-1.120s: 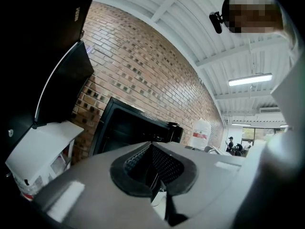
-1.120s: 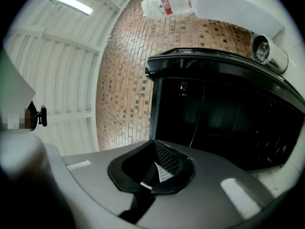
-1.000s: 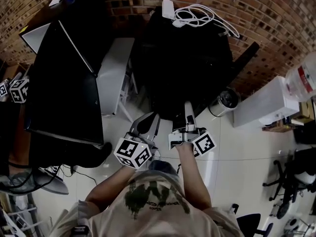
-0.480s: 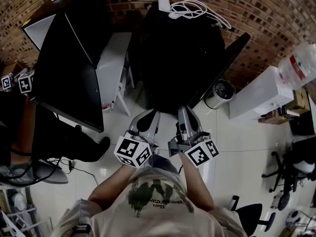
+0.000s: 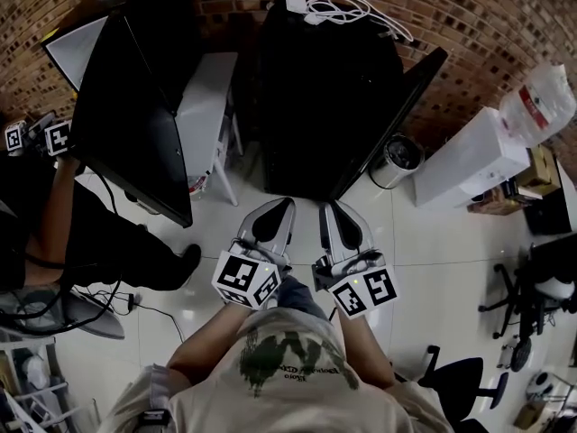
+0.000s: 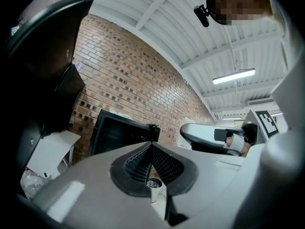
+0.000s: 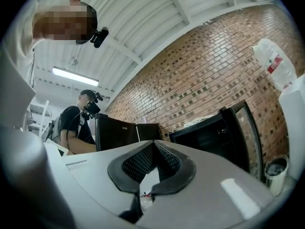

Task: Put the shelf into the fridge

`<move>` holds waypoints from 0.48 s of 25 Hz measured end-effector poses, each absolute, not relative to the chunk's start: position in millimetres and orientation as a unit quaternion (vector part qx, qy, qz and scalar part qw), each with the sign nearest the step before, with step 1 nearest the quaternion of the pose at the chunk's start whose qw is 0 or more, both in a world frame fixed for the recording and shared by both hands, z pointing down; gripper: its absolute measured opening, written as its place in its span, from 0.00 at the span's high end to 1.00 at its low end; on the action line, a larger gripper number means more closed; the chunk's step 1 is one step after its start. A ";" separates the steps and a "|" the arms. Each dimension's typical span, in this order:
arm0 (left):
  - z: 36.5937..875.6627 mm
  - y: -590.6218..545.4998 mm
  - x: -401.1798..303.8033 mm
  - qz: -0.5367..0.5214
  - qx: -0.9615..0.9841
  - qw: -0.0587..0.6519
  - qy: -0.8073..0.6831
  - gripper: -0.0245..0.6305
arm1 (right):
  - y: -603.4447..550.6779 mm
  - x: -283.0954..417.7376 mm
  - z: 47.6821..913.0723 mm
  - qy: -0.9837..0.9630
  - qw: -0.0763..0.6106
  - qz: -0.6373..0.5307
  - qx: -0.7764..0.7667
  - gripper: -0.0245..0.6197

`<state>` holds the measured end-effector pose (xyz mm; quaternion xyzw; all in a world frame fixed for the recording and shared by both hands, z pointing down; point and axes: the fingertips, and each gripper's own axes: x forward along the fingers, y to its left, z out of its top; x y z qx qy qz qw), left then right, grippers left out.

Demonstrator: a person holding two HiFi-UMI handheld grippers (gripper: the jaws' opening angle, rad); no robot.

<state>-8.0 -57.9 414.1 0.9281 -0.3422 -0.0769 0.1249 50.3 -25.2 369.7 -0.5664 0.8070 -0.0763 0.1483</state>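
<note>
Flagging risk: left tool point(image 5: 278, 207) and right tool point(image 5: 335, 211) are both closed tight on nothing, shelf not visible in any view, open fridge point(image 5: 325, 79) at 12 o'clock too dark to read, so a half-seated shelf could go unnoticed and foul the door point(image 5: 407, 102) at 1 o'clock.

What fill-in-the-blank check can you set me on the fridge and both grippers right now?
The fridge has its door standing ___. The left gripper and right gripper both have their jaws ___, with nothing between them. The white cable lies on ___ of the fridge.
Missing words: open; shut; top.
</note>
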 end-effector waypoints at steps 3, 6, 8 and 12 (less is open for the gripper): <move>409.7 -49.9 -10.4 -0.078 0.930 0.113 -0.340 1.00 | -16.1 46.8 369.9 0.806 0.133 -0.065 -0.574 0.96; 404.9 -43.0 -11.7 -0.078 0.934 0.097 -0.336 1.00 | -9.6 45.1 371.3 0.801 0.117 -0.058 -0.584 0.96; 402.5 -38.9 -12.1 -0.080 0.935 0.092 -0.334 1.00 | -6.9 44.7 374.0 0.799 0.106 -0.054 -0.590 0.96; 400.8 -33.8 -12.2 -0.083 0.934 0.087 -0.335 1.00 | -2.6 45.0 378.6 0.798 0.087 -0.048 -0.594 0.96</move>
